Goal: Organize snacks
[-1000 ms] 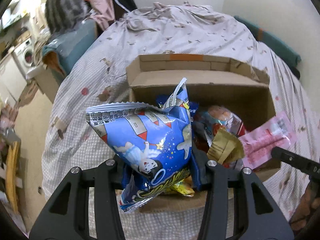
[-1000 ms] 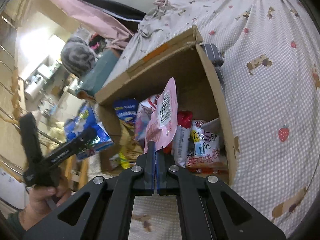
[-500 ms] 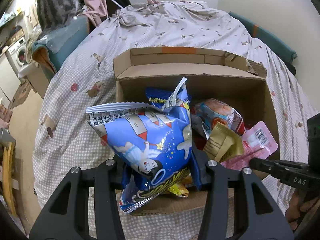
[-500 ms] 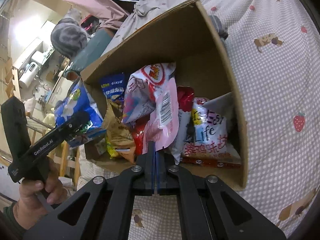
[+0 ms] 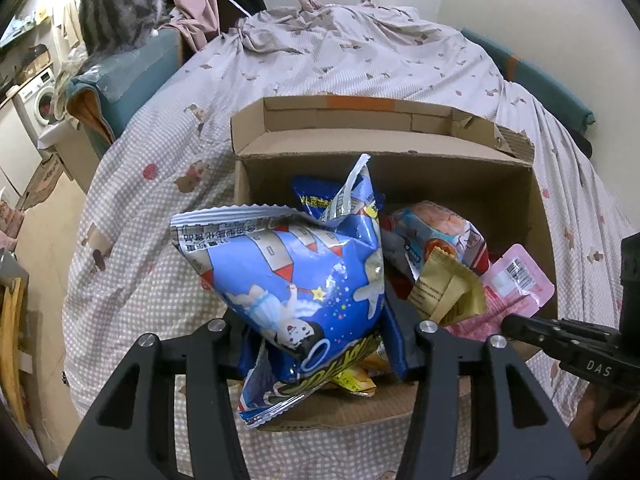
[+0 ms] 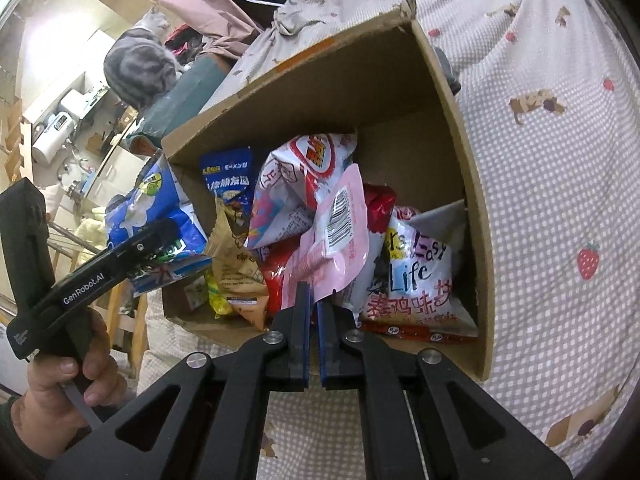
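Note:
A cardboard box [image 5: 400, 168] sits on the bed and holds several snack bags. My left gripper [image 5: 320, 344] is shut on a blue snack bag [image 5: 296, 276] and holds it over the box's near left corner; the bag also shows in the right wrist view [image 6: 160, 216]. My right gripper [image 6: 314, 300] sits at the box's near edge [image 6: 476, 184], its jaws parted by a narrow gap around the bottom edge of a pink packet [image 6: 336, 236], which lies on the other bags. The pink packet also shows in the left wrist view [image 5: 516, 284].
A tan packet [image 5: 444, 288], a white and red bag [image 6: 308, 168], a dark blue bag [image 6: 228, 176] and a white "Life" bag [image 6: 416, 272] fill the box. A grey cat [image 5: 116, 4] sits on teal furniture [image 5: 132, 76] left of the bed [image 5: 360, 60].
My right gripper lowered the pink packet into the box and its jaws have parted slightly. My left gripper moved closer over the box, still holding the blue bag.

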The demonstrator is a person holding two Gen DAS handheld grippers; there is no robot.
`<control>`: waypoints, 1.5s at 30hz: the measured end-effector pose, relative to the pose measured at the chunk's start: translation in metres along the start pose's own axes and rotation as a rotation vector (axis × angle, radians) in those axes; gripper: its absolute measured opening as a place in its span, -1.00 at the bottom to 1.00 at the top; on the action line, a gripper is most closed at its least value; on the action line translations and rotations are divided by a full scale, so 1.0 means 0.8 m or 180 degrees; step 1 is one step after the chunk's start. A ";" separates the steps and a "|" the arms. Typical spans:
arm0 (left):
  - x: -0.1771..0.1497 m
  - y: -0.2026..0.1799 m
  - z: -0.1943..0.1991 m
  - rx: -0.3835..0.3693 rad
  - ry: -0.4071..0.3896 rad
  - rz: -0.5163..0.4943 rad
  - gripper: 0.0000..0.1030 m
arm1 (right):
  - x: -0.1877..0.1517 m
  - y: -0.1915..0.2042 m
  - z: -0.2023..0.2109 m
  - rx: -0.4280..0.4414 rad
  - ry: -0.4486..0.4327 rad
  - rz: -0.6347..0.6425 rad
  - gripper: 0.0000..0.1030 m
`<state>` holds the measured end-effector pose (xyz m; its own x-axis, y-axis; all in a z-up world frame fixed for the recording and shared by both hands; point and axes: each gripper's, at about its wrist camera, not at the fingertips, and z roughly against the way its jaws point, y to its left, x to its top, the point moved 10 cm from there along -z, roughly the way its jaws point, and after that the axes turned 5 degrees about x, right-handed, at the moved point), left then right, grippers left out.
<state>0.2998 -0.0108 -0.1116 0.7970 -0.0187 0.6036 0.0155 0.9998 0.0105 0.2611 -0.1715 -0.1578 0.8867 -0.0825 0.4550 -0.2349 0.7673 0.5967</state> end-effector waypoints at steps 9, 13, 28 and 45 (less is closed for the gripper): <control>0.011 0.006 0.016 0.0041 -0.0192 0.0079 0.60 | 0.031 -0.001 0.037 -0.0224 -0.0428 0.0143 -0.76; 0.015 0.009 0.022 0.0061 -0.0261 0.0097 0.60 | 0.035 -0.008 0.042 -0.0248 -0.0489 0.0046 0.31; 0.002 0.038 0.060 0.0249 -0.0413 0.0355 0.83 | 0.035 0.004 0.084 -0.0332 -0.0730 0.0134 0.68; -0.073 0.052 0.126 0.0325 -0.0391 0.0568 0.99 | -0.015 0.008 0.169 -0.0484 -0.0991 0.0049 1.00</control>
<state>0.1929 0.0319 -0.0657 0.7020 0.1524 0.6956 -0.1852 0.9823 -0.0283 0.1948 -0.2515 -0.0701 0.7140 -0.2421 0.6570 -0.1645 0.8540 0.4935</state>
